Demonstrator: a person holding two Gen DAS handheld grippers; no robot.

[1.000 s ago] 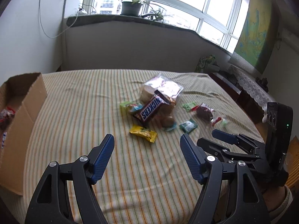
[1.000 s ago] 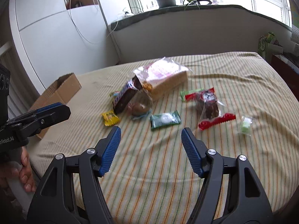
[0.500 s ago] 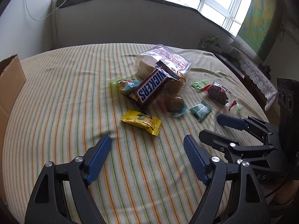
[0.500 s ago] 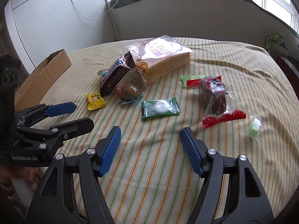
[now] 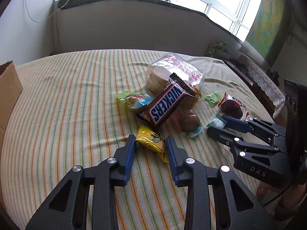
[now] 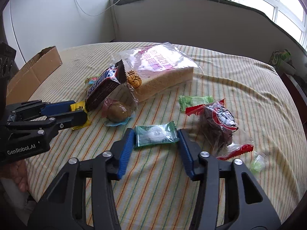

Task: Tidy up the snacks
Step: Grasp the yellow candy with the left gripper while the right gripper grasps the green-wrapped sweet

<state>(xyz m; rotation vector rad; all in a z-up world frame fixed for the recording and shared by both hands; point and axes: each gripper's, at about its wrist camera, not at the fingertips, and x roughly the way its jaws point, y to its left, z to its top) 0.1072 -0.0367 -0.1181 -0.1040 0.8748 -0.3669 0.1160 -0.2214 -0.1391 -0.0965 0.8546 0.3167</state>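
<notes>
Snacks lie in a heap on a striped cloth. My left gripper (image 5: 150,143) has its jaws on either side of a yellow candy packet (image 5: 152,142), narrowed and near it. It also shows in the right wrist view (image 6: 74,111). My right gripper (image 6: 155,137) straddles a green wrapped candy (image 6: 155,136), its jaws close to the wrapper's ends. A Snickers bar (image 5: 165,104) leans on a bag of sliced bread (image 5: 172,74). A round brown cake (image 5: 190,121) lies beside them.
An open cardboard box (image 6: 32,74) stands at the left edge of the bed. A red-wrapped dark cake (image 6: 218,124), a light green candy (image 6: 195,100) and a small pale green sweet (image 6: 258,163) lie to the right. A wall with a windowsill lies behind.
Both grippers have moved forward and down to the snacks and narrowed, the left around the yellow packet, the right around the green candy.
</notes>
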